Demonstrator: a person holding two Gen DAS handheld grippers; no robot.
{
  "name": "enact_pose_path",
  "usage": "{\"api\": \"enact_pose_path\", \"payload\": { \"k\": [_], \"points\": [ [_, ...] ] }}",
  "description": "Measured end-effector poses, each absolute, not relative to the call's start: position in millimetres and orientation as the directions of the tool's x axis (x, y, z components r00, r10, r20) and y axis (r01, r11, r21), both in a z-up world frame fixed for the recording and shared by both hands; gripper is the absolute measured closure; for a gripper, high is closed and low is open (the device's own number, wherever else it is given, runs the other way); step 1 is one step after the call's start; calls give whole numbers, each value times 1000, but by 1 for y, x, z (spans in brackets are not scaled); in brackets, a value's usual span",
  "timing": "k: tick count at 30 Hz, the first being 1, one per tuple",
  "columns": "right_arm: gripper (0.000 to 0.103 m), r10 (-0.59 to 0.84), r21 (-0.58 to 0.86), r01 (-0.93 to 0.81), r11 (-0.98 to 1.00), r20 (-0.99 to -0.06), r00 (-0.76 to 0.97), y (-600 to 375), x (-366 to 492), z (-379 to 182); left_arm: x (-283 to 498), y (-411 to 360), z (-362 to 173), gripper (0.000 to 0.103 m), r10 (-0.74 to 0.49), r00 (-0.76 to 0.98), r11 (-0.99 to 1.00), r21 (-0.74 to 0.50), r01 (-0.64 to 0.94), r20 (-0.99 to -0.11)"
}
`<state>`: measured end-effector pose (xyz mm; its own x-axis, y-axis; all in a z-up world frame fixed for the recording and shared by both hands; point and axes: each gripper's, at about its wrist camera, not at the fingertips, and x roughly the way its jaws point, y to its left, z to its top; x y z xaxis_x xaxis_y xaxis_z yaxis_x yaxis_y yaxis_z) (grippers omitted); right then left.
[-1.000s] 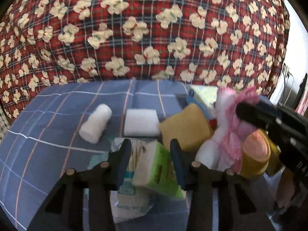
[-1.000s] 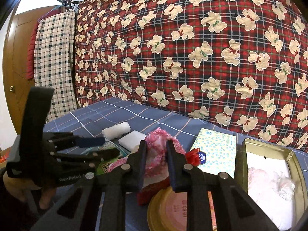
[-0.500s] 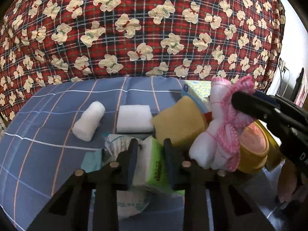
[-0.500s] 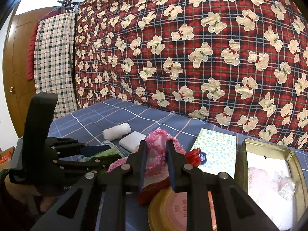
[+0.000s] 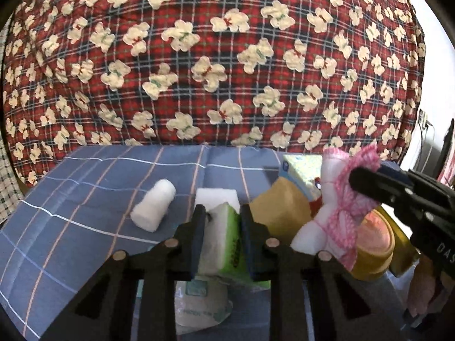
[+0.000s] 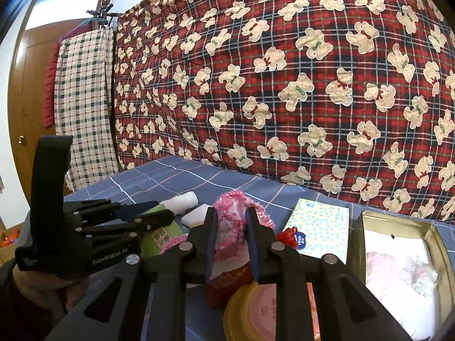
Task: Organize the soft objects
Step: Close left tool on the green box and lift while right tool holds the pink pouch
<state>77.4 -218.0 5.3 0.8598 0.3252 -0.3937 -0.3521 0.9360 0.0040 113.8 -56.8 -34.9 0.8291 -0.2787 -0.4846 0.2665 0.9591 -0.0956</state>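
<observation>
Green tissue pack [image 5: 227,244] squeezed by left gripper [image 5: 222,241]; right gripper [image 6: 231,244] pinches pink cloth [image 6: 230,227].

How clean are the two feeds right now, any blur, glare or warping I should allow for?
Left wrist view: heavy fisheye bending of the quilt; green tissue pack in the left hand-held gripper slightly soft; window blown out at right. Right wrist view: sharper, pink cloth legible in the right hand-held gripper; bright upper-left corner.

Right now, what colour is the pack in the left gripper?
Green and white tissue pack; clearest in the left wrist view.
</observation>
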Motion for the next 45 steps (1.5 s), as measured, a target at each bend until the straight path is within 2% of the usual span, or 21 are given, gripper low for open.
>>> {"api": "enact_pose_path", "payload": {
  "k": [12,26,45],
  "points": [
    [81,327,10,-348,938,-370,870,-219,75,7,114,-55,-32,81,-137,881,989,-20,143,-454],
    [81,337,13,-351,936,-319,886,-221,68,12,109,-57,-26,81,-115,906,993,-11,121,-406],
    [81,338,12,-348,937,-270,902,-223,61,17,110,-58,-16,81,-104,912,994,-19,105,-397]
  ]
}}
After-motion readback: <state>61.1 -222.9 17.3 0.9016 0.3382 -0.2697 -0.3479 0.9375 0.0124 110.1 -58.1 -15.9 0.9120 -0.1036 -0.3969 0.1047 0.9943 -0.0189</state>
